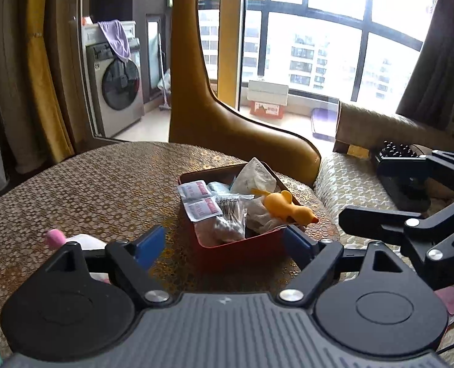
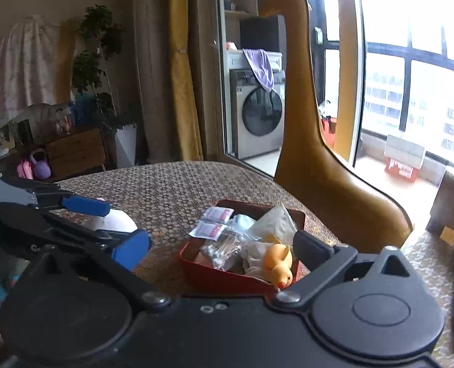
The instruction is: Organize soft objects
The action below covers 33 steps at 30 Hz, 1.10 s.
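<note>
A red tray (image 1: 239,254) (image 2: 214,279) stands on the gold-patterned table. It holds a yellow rubber duck (image 1: 288,208) (image 2: 279,263), two flat red-and-white packets (image 1: 197,199) (image 2: 214,222), a bag of cotton swabs (image 1: 228,220) (image 2: 223,248) and a white crumpled pouch (image 1: 256,174) (image 2: 272,220). My left gripper (image 1: 223,245) (image 2: 104,219) is open in front of the tray, with nothing gripped between its blue pads (image 1: 150,245). My right gripper (image 2: 222,250) (image 1: 361,193) is wide open at the tray's right, also holding nothing.
A white object with a pink tip (image 1: 59,239) (image 2: 116,220) lies on the table (image 1: 89,190) left of the tray. A tall tan giraffe-shaped figure (image 1: 196,107) (image 2: 312,159) rises behind the table. A cushioned seat (image 1: 349,178) carrying a black beaded item (image 1: 395,150) adjoins on the right.
</note>
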Each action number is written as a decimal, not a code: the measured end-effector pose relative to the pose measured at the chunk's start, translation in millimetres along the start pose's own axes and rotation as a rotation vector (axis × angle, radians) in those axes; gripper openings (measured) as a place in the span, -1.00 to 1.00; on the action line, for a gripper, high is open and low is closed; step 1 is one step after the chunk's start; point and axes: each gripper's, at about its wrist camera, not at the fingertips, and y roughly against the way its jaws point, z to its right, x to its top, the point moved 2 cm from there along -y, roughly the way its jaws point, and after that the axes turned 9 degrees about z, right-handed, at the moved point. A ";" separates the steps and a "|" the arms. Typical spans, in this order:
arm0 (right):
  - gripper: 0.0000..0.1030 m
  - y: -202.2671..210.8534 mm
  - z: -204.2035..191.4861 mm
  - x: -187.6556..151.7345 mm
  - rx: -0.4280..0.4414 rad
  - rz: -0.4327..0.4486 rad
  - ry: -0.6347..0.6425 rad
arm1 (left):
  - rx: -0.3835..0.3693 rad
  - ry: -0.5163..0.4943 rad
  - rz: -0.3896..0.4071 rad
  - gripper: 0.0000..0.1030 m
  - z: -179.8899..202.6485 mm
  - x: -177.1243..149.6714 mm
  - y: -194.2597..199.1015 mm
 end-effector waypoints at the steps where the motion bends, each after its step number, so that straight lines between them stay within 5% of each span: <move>1: 0.99 3.7 -2.8 0.3 0.002 0.011 0.009 | 0.005 0.005 0.008 0.78 -0.1 -1.8 4.9; 9: 1.00 30.2 -21.8 1.9 0.019 0.079 0.031 | -0.001 0.085 0.050 0.96 -1.9 -9.8 36.0; 18: 1.00 53.6 -21.6 -5.4 -0.006 0.141 -0.005 | 0.034 0.049 0.149 0.97 12.6 -16.4 69.8; 33: 1.00 72.4 -15.3 -16.5 -0.038 0.156 -0.053 | 0.041 0.050 0.163 0.97 27.7 -23.7 85.9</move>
